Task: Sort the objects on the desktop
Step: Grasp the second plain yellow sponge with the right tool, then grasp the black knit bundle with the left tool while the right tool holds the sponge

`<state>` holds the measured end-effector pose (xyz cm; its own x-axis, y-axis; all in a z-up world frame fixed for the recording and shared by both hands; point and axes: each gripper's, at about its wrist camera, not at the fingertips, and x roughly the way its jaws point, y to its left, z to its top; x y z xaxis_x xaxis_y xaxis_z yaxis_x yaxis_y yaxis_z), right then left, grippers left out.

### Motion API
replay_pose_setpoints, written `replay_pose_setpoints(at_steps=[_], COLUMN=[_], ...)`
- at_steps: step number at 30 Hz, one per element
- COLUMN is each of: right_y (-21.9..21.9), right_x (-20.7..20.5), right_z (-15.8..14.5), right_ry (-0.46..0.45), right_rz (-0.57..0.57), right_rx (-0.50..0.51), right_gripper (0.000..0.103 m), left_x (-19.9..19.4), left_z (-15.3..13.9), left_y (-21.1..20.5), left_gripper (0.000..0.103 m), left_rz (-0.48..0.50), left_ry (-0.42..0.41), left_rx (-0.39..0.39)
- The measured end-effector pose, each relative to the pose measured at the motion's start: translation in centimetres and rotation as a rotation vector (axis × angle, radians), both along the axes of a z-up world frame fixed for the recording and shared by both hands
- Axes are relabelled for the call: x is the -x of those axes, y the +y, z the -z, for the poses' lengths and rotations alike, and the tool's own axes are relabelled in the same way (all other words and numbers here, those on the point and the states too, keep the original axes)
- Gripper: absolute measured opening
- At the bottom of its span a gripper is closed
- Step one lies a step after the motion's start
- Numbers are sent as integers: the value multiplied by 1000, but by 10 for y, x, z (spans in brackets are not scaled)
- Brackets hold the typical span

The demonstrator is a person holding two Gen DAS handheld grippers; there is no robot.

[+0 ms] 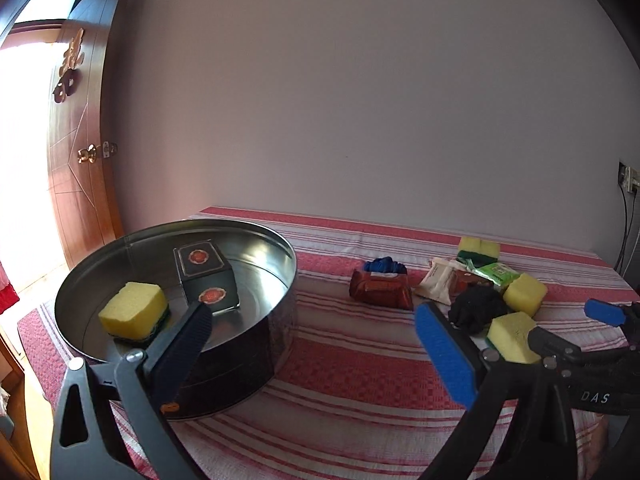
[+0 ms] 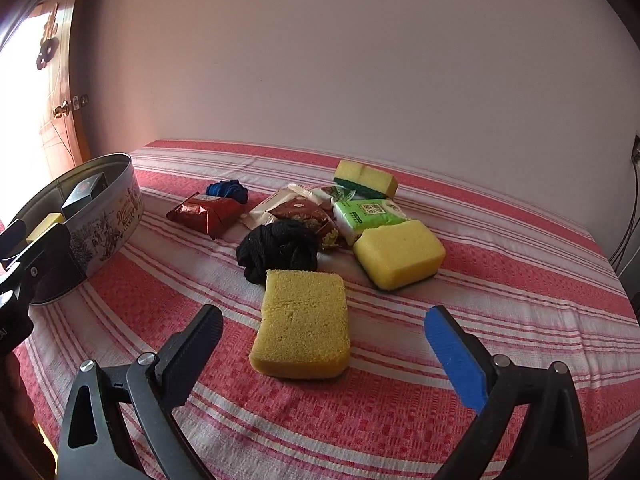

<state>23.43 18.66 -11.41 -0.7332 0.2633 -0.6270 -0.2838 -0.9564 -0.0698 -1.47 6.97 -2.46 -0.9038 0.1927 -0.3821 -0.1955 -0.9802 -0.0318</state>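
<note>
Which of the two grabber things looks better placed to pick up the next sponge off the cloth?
Right, probably. The right gripper is open with the nearest sponge lying straight ahead between its fingers. The left gripper, also open, sits beside the round tin, farther from the pile.

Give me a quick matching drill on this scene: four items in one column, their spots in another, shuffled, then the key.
Items:
1. dark box
2. nearest sponge
3. black cloth
4. blue cloth

Places:
A. just behind the red packet
B. inside the round tin
C. on the striped cloth in front of the open right gripper
D. right behind the nearest sponge

Pairs: 1-B, 2-C, 3-D, 4-A
</note>
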Motion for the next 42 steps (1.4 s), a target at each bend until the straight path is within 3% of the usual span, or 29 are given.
replay_pose_setpoints(at_steps=[8,12,15,18,23,27,34,37,39,42], right_y=[6,15,23,28,22,28,34,43,50,54], right_x=[25,27,19,4,-18,-23,-38,-41,-42,-43], right_z=[17,25,22,9,-28,-43,-48,-48,-48,-48], right_ry=[-138,-171,-136,-27,163,295,409,413,408,406], right_rz=[40,37,68,35,102,186,289,320,335,343], right_rx=[40,116,153,203,-30,-113,-173,-153,-124,-92], right_gripper=[100,55,54,54,54,55,55,55,55,55], left_x=[-2,1,2,4,15,26,45,55,62,74], left_z=[2,5,7,8,2,-3,-16,-10,-3,11], left_y=[7,8,9,11,21,42,100,127,145,167], left_gripper=[102,102,102,102,102,102,100,100,94,90], left_rz=[17,23,30,47,137,223,285,371,419,424], left_ry=[-9,-24,-35,-46,-96,-143,-113,-156,-177,-207], left_rx=[12,13,15,15,-25,-63,43,80,131,211])
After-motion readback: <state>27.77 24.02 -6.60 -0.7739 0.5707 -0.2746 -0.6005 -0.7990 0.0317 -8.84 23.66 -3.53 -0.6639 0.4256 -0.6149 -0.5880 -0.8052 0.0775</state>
